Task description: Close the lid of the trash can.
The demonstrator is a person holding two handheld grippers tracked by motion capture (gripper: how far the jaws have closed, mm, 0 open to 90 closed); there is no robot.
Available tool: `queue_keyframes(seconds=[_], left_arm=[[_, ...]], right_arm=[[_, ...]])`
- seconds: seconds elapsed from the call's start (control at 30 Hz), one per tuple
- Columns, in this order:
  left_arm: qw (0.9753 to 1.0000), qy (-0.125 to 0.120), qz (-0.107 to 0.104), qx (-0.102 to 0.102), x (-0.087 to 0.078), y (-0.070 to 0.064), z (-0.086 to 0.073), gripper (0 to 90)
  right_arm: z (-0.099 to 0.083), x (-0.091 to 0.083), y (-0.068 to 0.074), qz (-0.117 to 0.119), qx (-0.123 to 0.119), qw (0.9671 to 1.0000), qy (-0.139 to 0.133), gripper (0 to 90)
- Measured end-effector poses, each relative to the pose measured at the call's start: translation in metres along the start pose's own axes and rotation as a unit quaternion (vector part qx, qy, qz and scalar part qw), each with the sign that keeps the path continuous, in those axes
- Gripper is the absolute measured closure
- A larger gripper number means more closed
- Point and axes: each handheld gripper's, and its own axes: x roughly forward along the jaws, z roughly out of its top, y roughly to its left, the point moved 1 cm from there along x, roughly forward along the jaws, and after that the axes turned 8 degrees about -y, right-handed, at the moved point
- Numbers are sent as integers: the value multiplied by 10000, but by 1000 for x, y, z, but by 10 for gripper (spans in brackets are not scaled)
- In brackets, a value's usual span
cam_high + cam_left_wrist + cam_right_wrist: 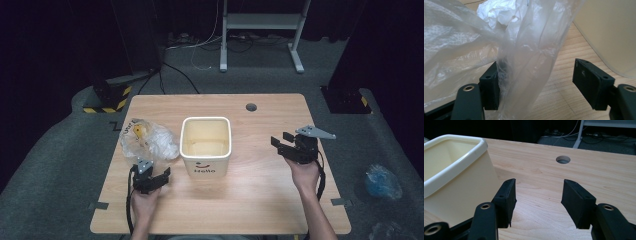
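Looking down from the high view, the clear plastic bag (149,140) lies crumpled on the table (260,200), left of the cream bin (205,145), and the left gripper (159,179) sits just at its near edge, jaws apart. Over on the right, the right gripper (281,141) hovers released beside the bin.

Switching to the left gripper view: the bag's film (524,65) drapes right between the spread jaws, brushing the left one. It looks light, soft and slippery, so pinch a gathered fold.

Right gripper view: jaws wide, nothing held, the bin's wall (456,192) close by.
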Motion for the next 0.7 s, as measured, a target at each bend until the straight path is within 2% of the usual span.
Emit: queue_keyframes(seconds=[0.5, 0.7], left_arm=[[10000, 0, -12, -26, 0, 0, 0, 291], [10000, -4, -22, -29, 0, 0, 0, 291]], right_arm=[[-20, -3, -2, 16, 139, 9999, 14, 452], [-29, -2, -1, 11, 119, 9999, 58, 452]])
